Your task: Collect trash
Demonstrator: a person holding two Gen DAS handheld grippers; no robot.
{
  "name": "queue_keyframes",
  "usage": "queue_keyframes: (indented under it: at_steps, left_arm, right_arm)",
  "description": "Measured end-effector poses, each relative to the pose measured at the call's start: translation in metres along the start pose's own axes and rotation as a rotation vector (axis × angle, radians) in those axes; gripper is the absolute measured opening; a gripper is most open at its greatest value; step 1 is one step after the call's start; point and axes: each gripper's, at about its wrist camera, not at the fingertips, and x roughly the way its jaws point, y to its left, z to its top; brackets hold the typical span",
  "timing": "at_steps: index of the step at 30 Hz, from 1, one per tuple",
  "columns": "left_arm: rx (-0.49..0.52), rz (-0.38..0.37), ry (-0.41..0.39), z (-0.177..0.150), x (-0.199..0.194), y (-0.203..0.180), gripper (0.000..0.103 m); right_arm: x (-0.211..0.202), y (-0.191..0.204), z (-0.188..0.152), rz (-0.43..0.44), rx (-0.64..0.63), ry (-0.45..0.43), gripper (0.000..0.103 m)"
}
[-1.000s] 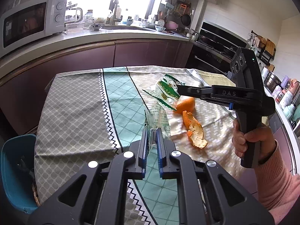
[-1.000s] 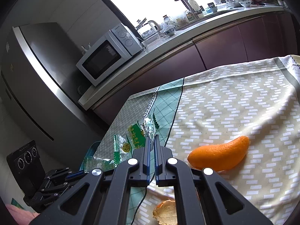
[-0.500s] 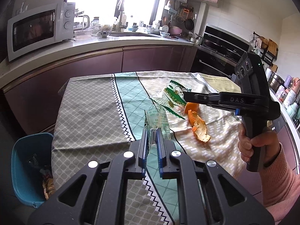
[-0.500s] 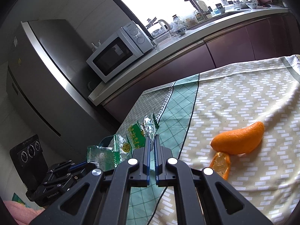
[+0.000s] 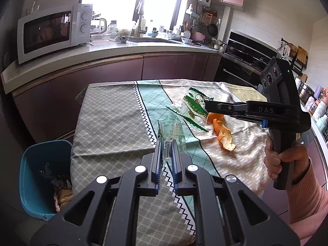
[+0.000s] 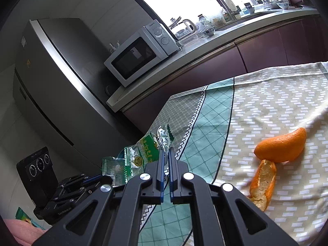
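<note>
I have a clear wrapper (image 5: pixel 171 130) pinched in my left gripper (image 5: pixel 165 146) and a green one (image 6: pixel 150 150) in my right gripper (image 6: pixel 166 153); both look light, crinkly and slippery, so edge grips suit them.

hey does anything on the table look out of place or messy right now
Yes. Two pieces of orange peel lie loose on the tablecloth, one curled with its white inside up. The left gripper and right gripper each pinch a plastic wrapper, and, lifted off the cloth.
</note>
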Motion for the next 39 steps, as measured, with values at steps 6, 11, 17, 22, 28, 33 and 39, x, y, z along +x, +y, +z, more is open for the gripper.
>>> queue_keyframes:
  at_steps: [6, 11, 17, 22, 28, 33, 39]
  left_arm:
    - [-0.009, 0.012, -0.009, -0.002, -0.008, 0.006, 0.010]
    - [-0.015, 0.023, -0.020, -0.003, -0.015, 0.012, 0.010]
    - [-0.021, 0.039, -0.026, -0.005, -0.021, 0.017, 0.010]
    - [-0.035, 0.054, -0.034, -0.007, -0.026, 0.025, 0.010]
    - [-0.047, 0.086, -0.044, -0.010, -0.032, 0.036, 0.010]
    - [-0.069, 0.105, -0.050, -0.011, -0.037, 0.047, 0.010]
    - [-0.089, 0.141, -0.060, -0.014, -0.044, 0.062, 0.010]
  right_arm:
    - [0.006, 0.009, -0.002, 0.018, -0.009, 0.008, 0.003]
    - [0.011, 0.016, -0.003, 0.027, -0.017, 0.013, 0.003]
    - [0.017, 0.023, -0.004, 0.041, -0.026, 0.020, 0.003]
    - [0.024, 0.030, -0.005, 0.053, -0.033, 0.027, 0.003]
    - [0.037, 0.041, -0.004, 0.071, -0.048, 0.042, 0.003]
    - [0.050, 0.052, -0.001, 0.095, -0.065, 0.059, 0.003]
    - [0.069, 0.068, 0.002, 0.118, -0.085, 0.082, 0.003]
